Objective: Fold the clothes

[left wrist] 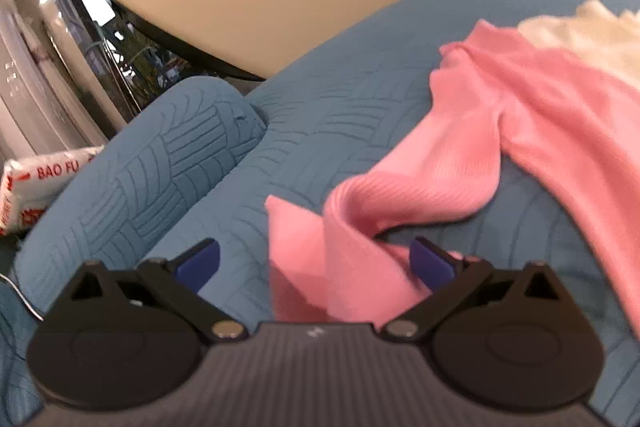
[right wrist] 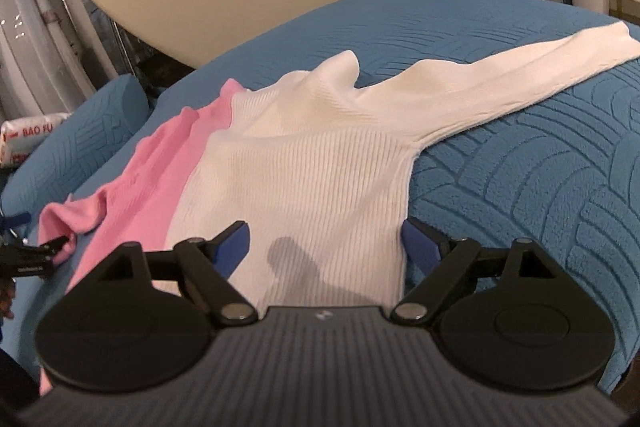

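A: While nothing on the teal quilted cushion surface [right wrist: 520, 155] shows a finished fold, the count is short. Item one, left of the white half: the pink ribbed knit half of the sweater [right wrist: 160, 179], rumpled, its pink ribbed sleeve [left wrist: 420, 187] twisted back on itself.

B: And the left gripper [left wrist: 316, 263]?

A: Spread wide. The sleeve's end lies between its blue pads [left wrist: 200, 263] and touches only the right-hand one. Nothing is pinched, as far as the view shows.

B: Item two?

A: The white ribbed knit half of the sweater [right wrist: 304, 155], lying flat and smoothed. Its long white sleeve [right wrist: 500, 83] stretches out straight, up and to the right of the white half.

B: Right gripper [right wrist: 324, 247]?

A: Also spread, jaws straddling the lower part of the white half without pressing it. No grip yet.

B: So what is left?

A: By my reading, everything: both sleeves to bring in, then the body to double over. The pink sleeve would want untwisting first.

B: Edges and room?

A: Left of the white half, past the pink side, the surface drops into a seam against a teal quilted bolster [left wrist: 140, 179]. Little spare room there. Behind the white half the cushion's far edge is near, with a beige rounded tabletop [right wrist: 220, 3] beyond it. To the right of the white half lies open teal surface, the widest free stretch, though the white sleeve's cuff reaches almost to that side of the view.
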{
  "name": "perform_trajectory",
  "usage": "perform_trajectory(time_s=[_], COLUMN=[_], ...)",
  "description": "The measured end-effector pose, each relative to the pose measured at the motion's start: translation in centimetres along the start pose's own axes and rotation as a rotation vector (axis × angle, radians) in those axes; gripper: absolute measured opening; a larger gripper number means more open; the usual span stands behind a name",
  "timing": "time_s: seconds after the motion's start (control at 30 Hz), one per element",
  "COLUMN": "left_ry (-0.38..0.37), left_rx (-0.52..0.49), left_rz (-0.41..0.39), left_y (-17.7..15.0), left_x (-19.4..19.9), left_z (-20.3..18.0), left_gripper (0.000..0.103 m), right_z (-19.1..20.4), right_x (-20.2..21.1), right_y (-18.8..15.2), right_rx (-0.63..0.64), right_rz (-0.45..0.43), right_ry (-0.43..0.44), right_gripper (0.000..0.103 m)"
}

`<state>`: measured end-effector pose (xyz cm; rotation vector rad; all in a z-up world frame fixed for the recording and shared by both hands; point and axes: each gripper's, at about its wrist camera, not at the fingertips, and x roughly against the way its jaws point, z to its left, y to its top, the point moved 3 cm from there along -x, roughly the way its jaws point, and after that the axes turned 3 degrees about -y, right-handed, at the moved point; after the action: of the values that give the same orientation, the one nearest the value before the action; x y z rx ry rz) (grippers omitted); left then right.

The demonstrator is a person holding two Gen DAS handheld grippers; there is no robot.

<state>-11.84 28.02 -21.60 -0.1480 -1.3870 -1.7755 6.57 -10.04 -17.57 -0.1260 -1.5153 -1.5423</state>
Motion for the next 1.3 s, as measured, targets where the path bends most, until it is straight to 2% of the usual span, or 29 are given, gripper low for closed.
perform_trajectory(time_s=[0.07, 0.17, 0.33, 0.4, 0.5, 0.57, 0.6, 0.63, 0.67, 0.7, 0.77, 0.87, 0.97, 1.07, 1.1, 1.13, 1.17, 1.2, 1.23, 1.3], left_ry=[-0.02, -0.048, -0.118, -0.106, -0.044, -0.042, -0.051, -0.064, -0.077, -0.085, -0.088, -0.162, -0.347, -0.643, -0.794, -0.899, -0.941, -0.96, -0.926, -0.804], left_rx=[0.016, -0.024, -0.117, -0.091, -0.068, -0.054, -0.05, -0.047, -0.044, -0.048, -0.079, -0.066, 0.045, 0.218, 0.301, 0.363, 0.393, 0.426, 0.456, 0.508], left_rz=[-0.027, -0.064, 0.008, 0.015, 0.016, 0.015, 0.018, 0.022, 0.026, 0.033, 0.052, 0.092, 0.129, 0.147, 0.134, 0.132, 0.145, 0.16, 0.184, 0.27], left_y=[-0.1, -0.3, -1.2, -1.0, -1.2, -1.3, -1.3, -1.3, -1.3, -1.2, -1.1, -1.4, -0.7, 0.9, 1.7, 2.3, 2.3, 2.3, 2.0, 0.7], left_x=[0.4, 1.7, 0.4, 0.1, -0.4, -1.1, -1.1, -1.1, -1.1, -1.1, -1.2, 0.2, 2.6, 5.3, 6.5, 7.2, 7.2, 7.1, 6.5, 4.8], left_z=[0.0, -0.8, -3.0, -2.6, -1.9, -1.7, -1.7, -1.7, -1.7, -1.6, -1.4, -1.1, 0.8, 3.9, 5.6, 6.8, 7.4, 8.2, 9.1, 10.2], left_gripper=[0.098, 0.097, 0.103, 0.103, 0.103, 0.103, 0.097, 0.075, 0.057, 0.029, 0.028, 0.024, 0.024, 0.029, 0.038, 0.055, 0.067, 0.088, 0.102, 0.103], right_z=[0.4, 0.9, 1.3, 1.1, 0.9, 0.8, 0.8, 0.9, 0.9, 1.0, 1.0, 1.2, 1.6, 1.8, 1.9, 2.0, 2.3, 2.6, 2.7, 3.5], right_x=[-0.4, -0.8, -1.3, -1.4, -1.5, -1.5, -1.6, -1.7, -1.7, -1.7, -1.7, -2.0, -2.3, -2.3, -2.4, -2.4, -2.6, -2.8, -2.8, -3.2], right_y=[-0.1, -0.1, -0.4, -0.5, -0.4, -0.4, -0.4, -0.4, -0.4, -0.5, -0.4, -1.2, -1.9, -1.8, -1.8, -1.7, -1.7, -1.8, -1.7, -1.9], right_rx=[0.004, 0.007, 0.012, -0.009, -0.034, -0.042, -0.037, -0.031, -0.029, -0.023, -0.022, -0.035, -0.057, -0.086, -0.095, -0.104, -0.113, -0.122, -0.124, -0.122], right_rz=[0.0, -0.001, 0.003, 0.004, 0.004, 0.004, 0.004, 0.004, 0.004, 0.004, 0.004, 0.002, -0.001, 0.0, 0.0, 0.0, 0.0, 0.001, 0.001, 0.003], right_ry=[-0.006, -0.019, -0.015, -0.001, 0.008, 0.01, 0.008, 0.006, 0.005, 0.003, 0.003, 0.008, 0.015, 0.027, 0.029, 0.031, 0.034, 0.037, 0.036, 0.032], right_gripper=[0.089, 0.09, 0.09, 0.09, 0.09, 0.09, 0.09, 0.09, 0.09, 0.09, 0.09, 0.088, 0.087, 0.087, 0.088, 0.088, 0.089, 0.089, 0.09, 0.09])
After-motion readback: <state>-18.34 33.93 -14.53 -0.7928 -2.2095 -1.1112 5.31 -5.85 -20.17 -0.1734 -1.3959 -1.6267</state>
